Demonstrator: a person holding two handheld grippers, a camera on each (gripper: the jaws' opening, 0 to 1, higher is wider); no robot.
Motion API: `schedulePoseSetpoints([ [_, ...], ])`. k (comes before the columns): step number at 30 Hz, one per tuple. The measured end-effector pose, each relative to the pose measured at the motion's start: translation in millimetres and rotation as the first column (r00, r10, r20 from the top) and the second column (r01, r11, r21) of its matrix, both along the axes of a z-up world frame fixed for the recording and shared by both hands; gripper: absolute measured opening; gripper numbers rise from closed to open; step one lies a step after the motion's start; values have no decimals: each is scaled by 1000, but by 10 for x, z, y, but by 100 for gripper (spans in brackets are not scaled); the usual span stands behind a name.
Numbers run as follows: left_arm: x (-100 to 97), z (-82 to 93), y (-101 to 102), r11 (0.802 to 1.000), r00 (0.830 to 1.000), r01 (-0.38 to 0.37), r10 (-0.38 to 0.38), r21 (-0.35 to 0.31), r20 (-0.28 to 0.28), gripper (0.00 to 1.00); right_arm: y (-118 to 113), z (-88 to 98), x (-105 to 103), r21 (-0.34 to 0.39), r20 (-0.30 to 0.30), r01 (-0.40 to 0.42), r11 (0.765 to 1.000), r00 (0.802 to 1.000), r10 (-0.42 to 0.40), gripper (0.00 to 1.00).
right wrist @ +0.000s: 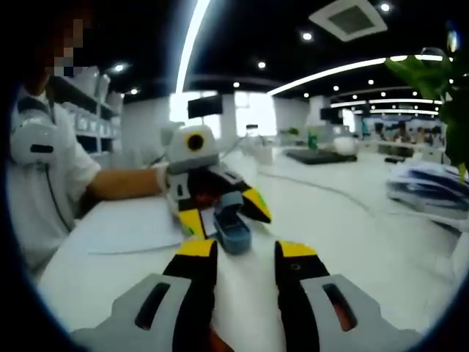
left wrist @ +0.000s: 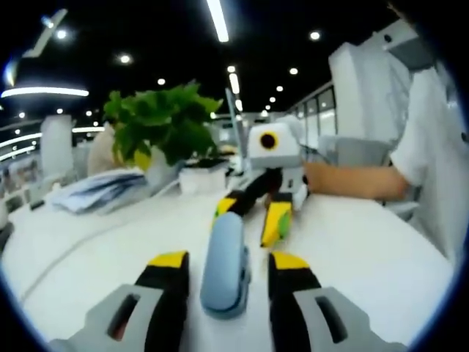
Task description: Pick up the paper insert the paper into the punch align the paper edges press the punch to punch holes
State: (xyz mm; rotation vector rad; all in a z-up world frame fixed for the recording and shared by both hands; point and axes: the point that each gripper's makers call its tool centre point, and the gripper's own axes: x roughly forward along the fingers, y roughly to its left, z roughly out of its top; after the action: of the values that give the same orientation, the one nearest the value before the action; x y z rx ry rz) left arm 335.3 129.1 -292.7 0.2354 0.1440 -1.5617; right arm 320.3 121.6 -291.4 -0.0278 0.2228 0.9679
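Punch (left wrist: 224, 262) sits between spread left gripper (left wrist: 226, 262) jaws; right gripper (right wrist: 245, 251) spread.

This is a large open-plan office. Long white strip lights (right wrist: 192, 40) and small round recessed spotlights cross a dark ceiling, beside a square ceiling air vent (right wrist: 353, 19). A broad white surface (left wrist: 366, 249) carries a leafy green potted plant (left wrist: 165, 125) and a loose stack of papers (left wrist: 99, 189). Further white desks (right wrist: 322, 155) and a dark wall-mounted screen (right wrist: 204, 106) stand deeper in the room.
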Motion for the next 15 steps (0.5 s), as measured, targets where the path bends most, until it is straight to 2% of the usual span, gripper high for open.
schedulePoseSetpoints([
  [15, 35, -10, -18, 1000, 1000, -1, 1, -9, -1, 37, -10, -13, 13, -15, 6, -2, 1000, 1000, 2, 33],
])
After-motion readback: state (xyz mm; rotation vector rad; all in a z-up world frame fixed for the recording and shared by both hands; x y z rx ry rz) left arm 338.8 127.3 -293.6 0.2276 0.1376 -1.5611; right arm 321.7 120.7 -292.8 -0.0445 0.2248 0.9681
